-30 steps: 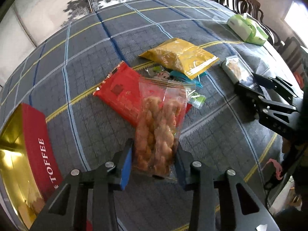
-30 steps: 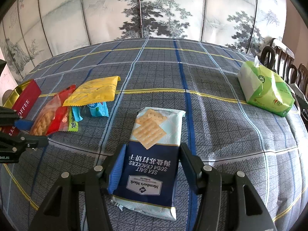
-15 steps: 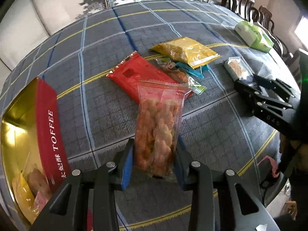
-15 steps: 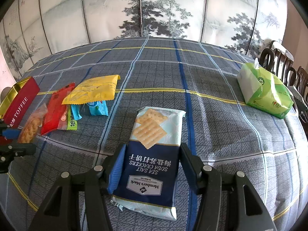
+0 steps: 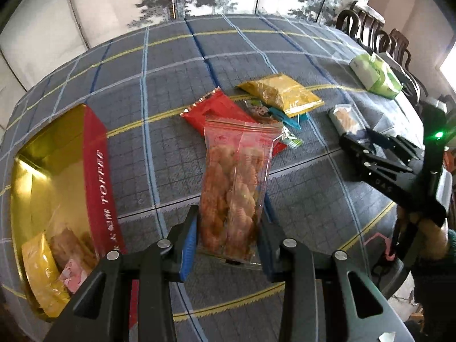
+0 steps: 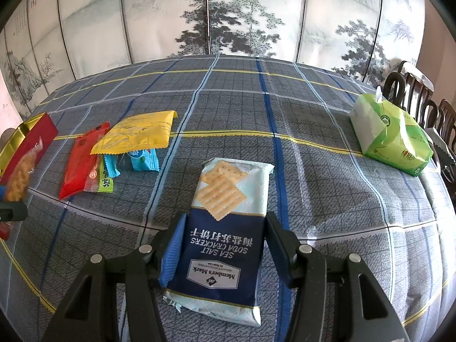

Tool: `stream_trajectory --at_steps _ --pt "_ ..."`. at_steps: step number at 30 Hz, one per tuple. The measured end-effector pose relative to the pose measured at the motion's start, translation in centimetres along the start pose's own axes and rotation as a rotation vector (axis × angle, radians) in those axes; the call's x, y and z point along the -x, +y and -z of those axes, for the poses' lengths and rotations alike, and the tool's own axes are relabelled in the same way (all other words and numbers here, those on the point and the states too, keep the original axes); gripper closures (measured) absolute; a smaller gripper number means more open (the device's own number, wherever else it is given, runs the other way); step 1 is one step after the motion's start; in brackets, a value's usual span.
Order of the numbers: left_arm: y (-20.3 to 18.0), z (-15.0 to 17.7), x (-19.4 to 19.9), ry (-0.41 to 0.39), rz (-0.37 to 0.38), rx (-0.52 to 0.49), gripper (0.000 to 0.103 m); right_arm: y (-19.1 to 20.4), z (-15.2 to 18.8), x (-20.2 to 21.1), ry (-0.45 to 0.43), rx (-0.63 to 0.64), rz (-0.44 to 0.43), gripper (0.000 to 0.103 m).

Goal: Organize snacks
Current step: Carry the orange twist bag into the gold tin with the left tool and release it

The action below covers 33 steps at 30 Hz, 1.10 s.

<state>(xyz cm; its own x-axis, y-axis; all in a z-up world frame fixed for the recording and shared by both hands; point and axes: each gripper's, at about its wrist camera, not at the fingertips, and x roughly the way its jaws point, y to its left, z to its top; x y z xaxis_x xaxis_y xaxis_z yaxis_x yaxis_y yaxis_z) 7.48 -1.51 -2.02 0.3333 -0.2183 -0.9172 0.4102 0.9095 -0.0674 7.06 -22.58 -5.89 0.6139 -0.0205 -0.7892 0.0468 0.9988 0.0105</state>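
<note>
My left gripper [image 5: 228,228] is shut on a clear bag of twisted fried dough [image 5: 236,176], held up off the table. An open red and gold toffee tin [image 5: 97,171] stands to its left, with a few snack packets inside. Behind the bag, a red packet [image 5: 211,108], a yellow packet [image 5: 282,94] and small blue and green sweets lie on the cloth. My right gripper [image 6: 225,236] grips the near end of a sea salt soda cracker pack [image 6: 225,219], which rests on the table. The right wrist view shows the bag [image 6: 20,176] at the far left.
A green tissue pack [image 6: 390,134] sits at the table's right side. Dark wooden chairs [image 6: 413,91] stand beyond it. A painted folding screen lines the far side. A plaid cloth [image 6: 242,99] covers the round table.
My left gripper has risen with the dough bag and moved left toward the tin, which now shows its inside. The right gripper and cracker pack have stayed put.
</note>
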Motion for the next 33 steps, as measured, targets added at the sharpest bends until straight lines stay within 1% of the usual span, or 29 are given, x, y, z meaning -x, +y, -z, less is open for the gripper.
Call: stream_trajectory --at_steps 5,10,13,18,20,23,27,33 --pt "1.0 0.1 2.4 -0.045 -0.008 0.033 0.070 0.0 0.0 0.0 0.000 0.000 0.000 0.047" --pt "3.5 0.7 5.4 -0.099 -0.063 0.101 0.069 0.0 0.0 0.0 0.000 0.000 0.000 0.047" --pt "5.9 1.5 6.8 -0.113 -0.117 0.156 0.070 0.0 0.0 0.0 0.000 0.000 0.000 0.047" --pt "10.0 3.6 7.6 -0.085 -0.198 0.266 0.070 0.0 0.0 0.0 0.000 0.000 0.000 0.047" --pt "11.3 4.5 7.7 -0.068 -0.215 0.301 0.070 0.0 0.0 0.0 0.000 0.000 0.000 0.047" --pt "12.6 5.8 7.1 -0.023 -0.240 0.342 0.070 0.0 0.0 0.0 0.000 0.000 0.000 0.047" --pt "13.3 6.8 6.2 0.011 -0.243 0.381 0.070 0.0 0.0 0.0 0.000 0.001 0.001 0.047" --pt "13.3 7.0 5.0 0.033 -0.249 0.390 0.069 0.1 0.0 0.0 0.000 0.001 0.001 0.047"
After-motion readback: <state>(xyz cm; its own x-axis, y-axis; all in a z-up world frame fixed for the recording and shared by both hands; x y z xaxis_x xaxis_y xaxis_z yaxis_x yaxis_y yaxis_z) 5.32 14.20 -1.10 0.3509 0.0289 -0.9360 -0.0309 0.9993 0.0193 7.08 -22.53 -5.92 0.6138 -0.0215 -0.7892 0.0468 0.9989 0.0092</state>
